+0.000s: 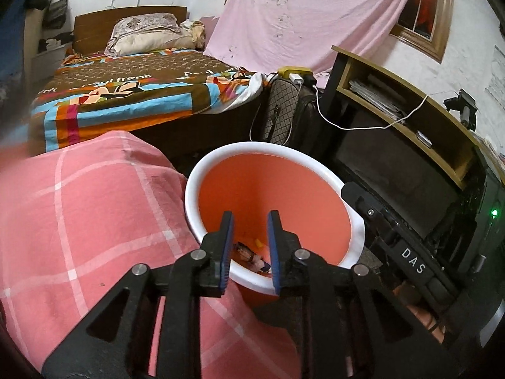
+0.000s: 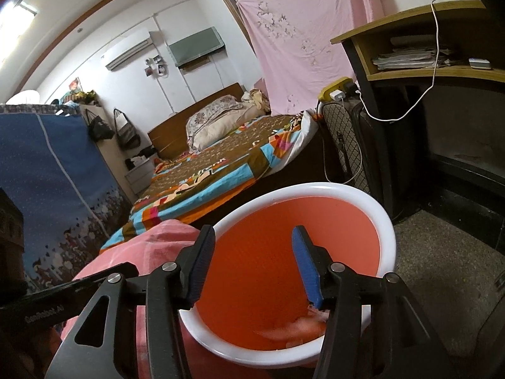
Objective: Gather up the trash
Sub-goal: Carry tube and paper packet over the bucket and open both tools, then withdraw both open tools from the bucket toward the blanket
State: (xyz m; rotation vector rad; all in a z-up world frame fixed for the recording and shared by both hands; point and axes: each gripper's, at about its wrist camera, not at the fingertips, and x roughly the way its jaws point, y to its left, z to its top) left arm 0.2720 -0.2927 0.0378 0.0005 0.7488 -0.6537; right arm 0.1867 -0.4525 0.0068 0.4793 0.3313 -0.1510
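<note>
Both claws hung over the orange bin (image 1: pixel 277 189), left claw (image 1: pixel 251 249) and right claw (image 2: pixel 255 268) apart, empty. Drop made, I'd judge; next, fetch more trash.

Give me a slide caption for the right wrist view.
Right gripper, jaws open and empty, above an orange bin with blurred scraps at its bottom, beside a bed.

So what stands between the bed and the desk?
Between bed and desk: a quilted bag and a dark case, a yellow power strip on top. Both wrist views show it.
</note>
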